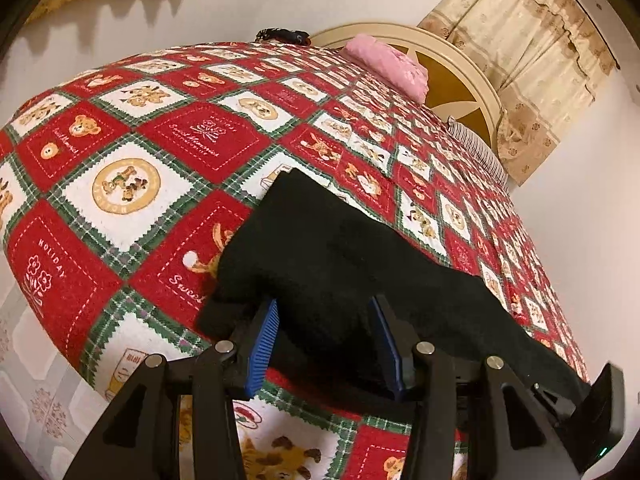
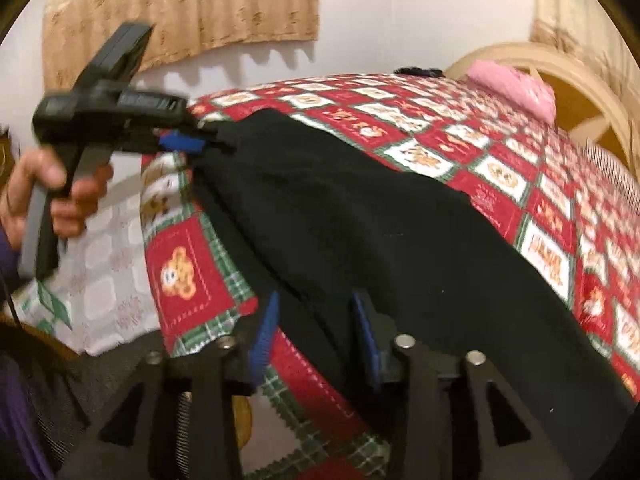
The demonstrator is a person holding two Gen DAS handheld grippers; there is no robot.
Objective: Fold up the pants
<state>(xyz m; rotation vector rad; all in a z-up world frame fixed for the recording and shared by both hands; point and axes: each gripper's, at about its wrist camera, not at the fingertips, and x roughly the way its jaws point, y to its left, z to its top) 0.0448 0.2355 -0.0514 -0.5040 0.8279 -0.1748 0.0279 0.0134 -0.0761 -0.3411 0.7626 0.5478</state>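
Observation:
Black pants (image 1: 328, 256) lie folded on the bed near its front edge, one long part (image 2: 400, 220) running off to the right. In the left wrist view my left gripper (image 1: 325, 312) straddles the near edge of the cloth. Its blue pads (image 1: 262, 344) stand wide apart and do not press the cloth, and red blanket shows beside the left pad. In the right wrist view my right gripper (image 2: 316, 308) also has black cloth between its spread fingers, lying against the right pad only. The left gripper (image 2: 200, 142) shows there at the pants' far-left corner, held by a hand (image 2: 60, 196).
A red, white and green bear-patterned blanket (image 1: 140, 184) covers the bed. A pink folded cloth (image 1: 388, 64) lies by the cream headboard (image 1: 472, 80). Beige curtains (image 1: 532, 40) hang behind. Tiled floor (image 2: 104, 264) lies left of the bed's edge. The right tool's black housing (image 1: 600, 412) shows at lower right.

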